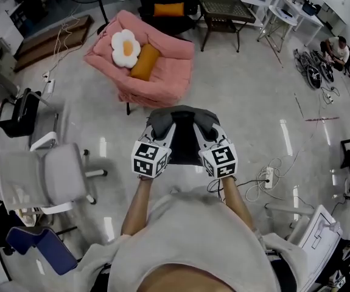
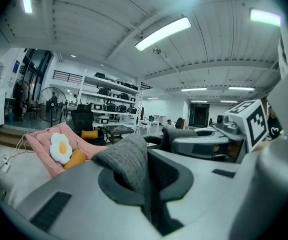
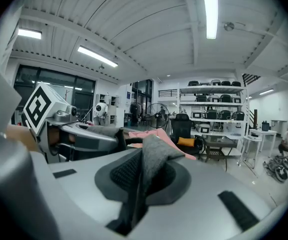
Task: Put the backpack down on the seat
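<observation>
A dark grey backpack (image 1: 184, 140) hangs in front of me, above the floor, held up by both grippers. My left gripper (image 1: 167, 134) is shut on a grey fabric strap (image 2: 129, 160) of the backpack. My right gripper (image 1: 203, 134) is shut on the other grey strap (image 3: 151, 165). The seat is a pink padded armchair (image 1: 162, 72) a little ahead, apart from the backpack. A white flower pillow (image 1: 126, 47) and an orange cushion (image 1: 145, 62) lie on it. The armchair also shows in the left gripper view (image 2: 42, 145) and the right gripper view (image 3: 151, 133).
A white office chair (image 1: 59, 175) stands close at my left, with a blue seat (image 1: 38, 248) nearer. A power strip with cables (image 1: 269, 176) lies on the floor at right. Behind the armchair are a black chair (image 1: 168, 11) and a table (image 1: 223, 8). A person (image 1: 336, 48) sits far right.
</observation>
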`<state>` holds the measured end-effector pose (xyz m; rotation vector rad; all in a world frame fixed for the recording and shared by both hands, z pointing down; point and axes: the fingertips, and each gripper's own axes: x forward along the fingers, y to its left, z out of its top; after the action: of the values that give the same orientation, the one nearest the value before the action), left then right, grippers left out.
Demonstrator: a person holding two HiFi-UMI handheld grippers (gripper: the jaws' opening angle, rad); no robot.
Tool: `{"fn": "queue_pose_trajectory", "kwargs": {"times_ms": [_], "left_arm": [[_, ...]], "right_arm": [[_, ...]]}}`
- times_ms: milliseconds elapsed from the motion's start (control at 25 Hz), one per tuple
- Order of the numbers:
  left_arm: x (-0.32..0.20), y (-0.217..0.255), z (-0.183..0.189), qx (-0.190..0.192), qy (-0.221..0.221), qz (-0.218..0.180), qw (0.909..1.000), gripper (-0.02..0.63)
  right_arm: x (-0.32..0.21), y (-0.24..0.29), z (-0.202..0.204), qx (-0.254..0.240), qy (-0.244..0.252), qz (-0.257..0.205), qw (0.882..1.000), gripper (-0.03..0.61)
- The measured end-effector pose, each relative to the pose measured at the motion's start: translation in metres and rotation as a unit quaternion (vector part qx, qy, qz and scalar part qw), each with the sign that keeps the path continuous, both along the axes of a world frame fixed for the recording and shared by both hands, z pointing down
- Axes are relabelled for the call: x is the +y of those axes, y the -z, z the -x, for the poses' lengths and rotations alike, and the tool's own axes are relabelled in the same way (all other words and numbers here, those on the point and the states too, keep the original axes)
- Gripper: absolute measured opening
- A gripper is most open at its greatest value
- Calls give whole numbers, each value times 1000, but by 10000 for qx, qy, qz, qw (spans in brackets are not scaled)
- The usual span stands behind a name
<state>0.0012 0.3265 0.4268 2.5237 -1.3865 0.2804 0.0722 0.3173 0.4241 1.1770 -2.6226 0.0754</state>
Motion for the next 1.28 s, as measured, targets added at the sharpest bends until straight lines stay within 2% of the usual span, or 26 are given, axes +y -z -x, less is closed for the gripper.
{"fn": "queue_pose_trajectory", "kwargs": {"times_ms": [680, 960, 1280], "left_arm": [[-98, 1, 29, -67, 75, -56, 9999, 31], [-166, 0, 37, -132, 251, -51, 9996, 31], [-270, 20, 45, -181, 552, -138, 9982, 31]], "right_arm": [[-102, 3, 30, -30, 129, -116, 9998, 28], [-174, 3, 38, -104, 271, -125, 9995, 29], [-276, 21, 46, -189, 573, -142, 9981, 29]]}}
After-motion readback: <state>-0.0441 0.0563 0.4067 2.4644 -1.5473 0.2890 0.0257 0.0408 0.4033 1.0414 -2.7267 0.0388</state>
